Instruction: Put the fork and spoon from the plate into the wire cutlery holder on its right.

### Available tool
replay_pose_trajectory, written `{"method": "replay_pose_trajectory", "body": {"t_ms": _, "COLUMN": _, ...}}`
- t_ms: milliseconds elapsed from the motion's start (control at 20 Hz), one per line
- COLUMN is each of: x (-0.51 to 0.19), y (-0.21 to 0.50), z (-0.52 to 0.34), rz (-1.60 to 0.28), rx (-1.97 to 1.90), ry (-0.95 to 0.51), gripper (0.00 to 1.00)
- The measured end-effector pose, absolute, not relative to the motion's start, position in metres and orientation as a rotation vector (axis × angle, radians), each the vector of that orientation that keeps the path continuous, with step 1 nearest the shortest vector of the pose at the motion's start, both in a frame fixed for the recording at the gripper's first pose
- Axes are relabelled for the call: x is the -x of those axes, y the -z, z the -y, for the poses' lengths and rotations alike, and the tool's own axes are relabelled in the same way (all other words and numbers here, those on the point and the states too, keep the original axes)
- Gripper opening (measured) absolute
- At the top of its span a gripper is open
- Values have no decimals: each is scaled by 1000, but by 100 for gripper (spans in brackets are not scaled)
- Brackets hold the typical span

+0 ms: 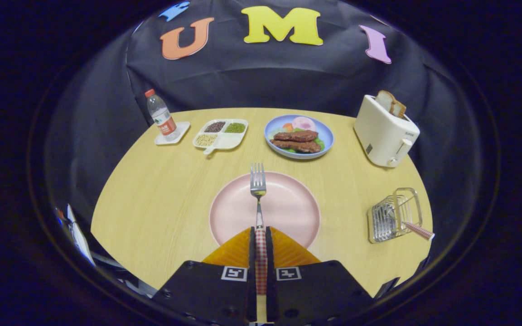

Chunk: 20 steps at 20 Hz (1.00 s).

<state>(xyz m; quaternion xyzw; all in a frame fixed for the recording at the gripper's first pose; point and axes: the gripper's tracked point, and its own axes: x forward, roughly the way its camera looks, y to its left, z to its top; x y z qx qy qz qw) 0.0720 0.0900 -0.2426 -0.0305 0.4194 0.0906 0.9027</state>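
Got the fork (258,192) pinched by its checkered handle, tines pointing out ahead.

My tongs (261,235) are clamped narrow on it, both fingers pressing, and the fork sticks out over the pink plate (288,213). The spoon (413,227) already sits in the wire cutlery holder (394,215) off to the right, checkered handle poking out. Toaster (385,131) sits beyond the holder, plate of food (299,136) straight ahead.
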Motion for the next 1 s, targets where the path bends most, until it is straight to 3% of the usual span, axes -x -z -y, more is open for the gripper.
{"method": "replay_pose_trajectory", "body": {"t_ms": 600, "x": -73, "y": 185, "z": 44, "rz": -859, "rx": 53, "ry": -103, "gripper": 8}}
{"method": "replay_pose_trajectory", "body": {"t_ms": 1000, "x": -64, "y": 168, "z": 105, "rz": -972, "rx": 91, "ry": -94, "gripper": 8}}
